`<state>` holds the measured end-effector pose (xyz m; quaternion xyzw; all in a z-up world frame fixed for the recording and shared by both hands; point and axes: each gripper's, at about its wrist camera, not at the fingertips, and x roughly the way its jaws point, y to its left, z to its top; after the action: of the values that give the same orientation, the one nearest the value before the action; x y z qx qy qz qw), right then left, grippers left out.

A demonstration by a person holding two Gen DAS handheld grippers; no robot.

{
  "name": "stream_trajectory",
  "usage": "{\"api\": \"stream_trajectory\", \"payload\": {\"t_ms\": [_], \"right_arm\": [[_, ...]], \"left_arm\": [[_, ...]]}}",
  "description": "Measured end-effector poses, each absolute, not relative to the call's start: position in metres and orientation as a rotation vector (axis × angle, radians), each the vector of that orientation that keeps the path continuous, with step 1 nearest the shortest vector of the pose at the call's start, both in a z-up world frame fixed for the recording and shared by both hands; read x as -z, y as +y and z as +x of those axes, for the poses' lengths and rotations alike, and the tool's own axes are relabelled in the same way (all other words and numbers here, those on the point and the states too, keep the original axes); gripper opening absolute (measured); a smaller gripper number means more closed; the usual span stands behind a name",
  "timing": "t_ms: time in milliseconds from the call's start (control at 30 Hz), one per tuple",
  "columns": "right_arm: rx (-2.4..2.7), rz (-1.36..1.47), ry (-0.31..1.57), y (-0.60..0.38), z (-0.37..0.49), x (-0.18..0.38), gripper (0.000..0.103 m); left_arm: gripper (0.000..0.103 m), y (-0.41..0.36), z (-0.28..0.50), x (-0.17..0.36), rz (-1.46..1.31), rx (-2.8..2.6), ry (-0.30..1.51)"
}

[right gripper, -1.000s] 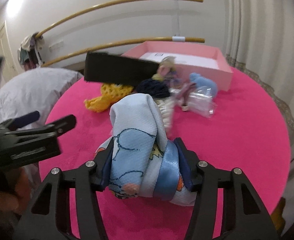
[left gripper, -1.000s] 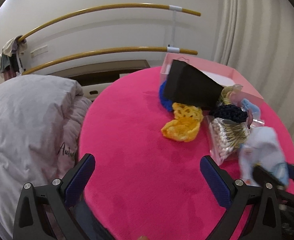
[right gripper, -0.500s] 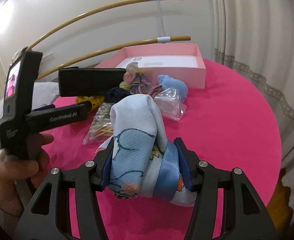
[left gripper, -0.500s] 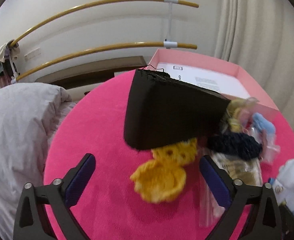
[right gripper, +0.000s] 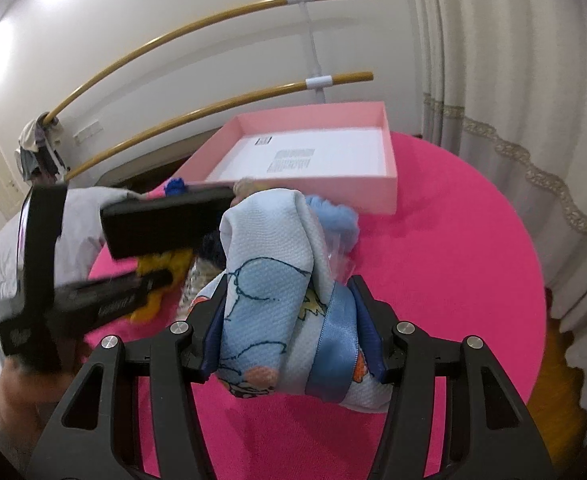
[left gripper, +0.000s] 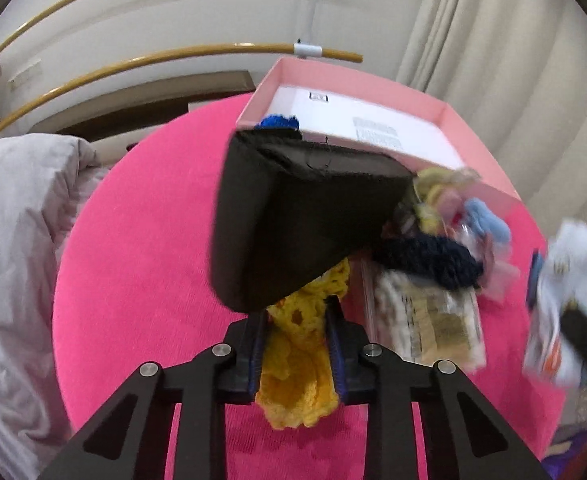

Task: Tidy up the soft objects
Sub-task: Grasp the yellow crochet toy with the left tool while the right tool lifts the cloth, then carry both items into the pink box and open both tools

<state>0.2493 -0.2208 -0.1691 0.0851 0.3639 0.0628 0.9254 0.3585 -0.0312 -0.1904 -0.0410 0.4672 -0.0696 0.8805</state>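
My left gripper (left gripper: 295, 312) is shut on a yellow crocheted piece (left gripper: 297, 364) that hangs between its fingers, under a black foam block (left gripper: 293, 216). My right gripper (right gripper: 289, 304) is shut on a light blue printed cloth with a satin ribbon (right gripper: 269, 280) and holds it above the pink table. The cloth shows blurred at the right of the left wrist view (left gripper: 569, 288). The left gripper and the yellow piece (right gripper: 161, 276) show at the left of the right wrist view. A pink open box (right gripper: 313, 160) stands behind the pile; it also shows in the left wrist view (left gripper: 353, 100).
The pile on the round pink table (left gripper: 141, 240) holds a navy knitted item (left gripper: 429, 260), a bag of cotton swabs (left gripper: 425, 320), a light blue soft item (left gripper: 489, 224) and a blue knit (left gripper: 277, 122). A grey duvet (left gripper: 9, 260) lies left. Curtains (right gripper: 513, 80) hang right.
My left gripper moved in to the pile and closed on the yellow crocheted piece. My right gripper, still holding the blue cloth, moved forward toward the pink box.
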Motion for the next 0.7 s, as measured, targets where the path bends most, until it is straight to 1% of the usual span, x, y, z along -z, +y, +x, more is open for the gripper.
{"api": "stream_trajectory", "payload": {"t_ms": [233, 400, 700], "right_arm": [[-0.119, 0.165, 0.728, -0.219, 0.254, 0.15, 0.053], [-0.107, 0.157, 0.707, -0.218, 0.256, 0.136, 0.053], [-0.089, 0.142, 0.666, -0.216, 0.25, 0.112, 0.053]], "left_arm": [[0.023, -0.035, 0.327, 0.184, -0.063, 0.21, 1.02], [0.023, -0.027, 0.306, 0.151, -0.079, 0.272, 0.996], [0.022, -0.008, 0.267, 0.083, -0.108, 0.327, 0.857]]}}
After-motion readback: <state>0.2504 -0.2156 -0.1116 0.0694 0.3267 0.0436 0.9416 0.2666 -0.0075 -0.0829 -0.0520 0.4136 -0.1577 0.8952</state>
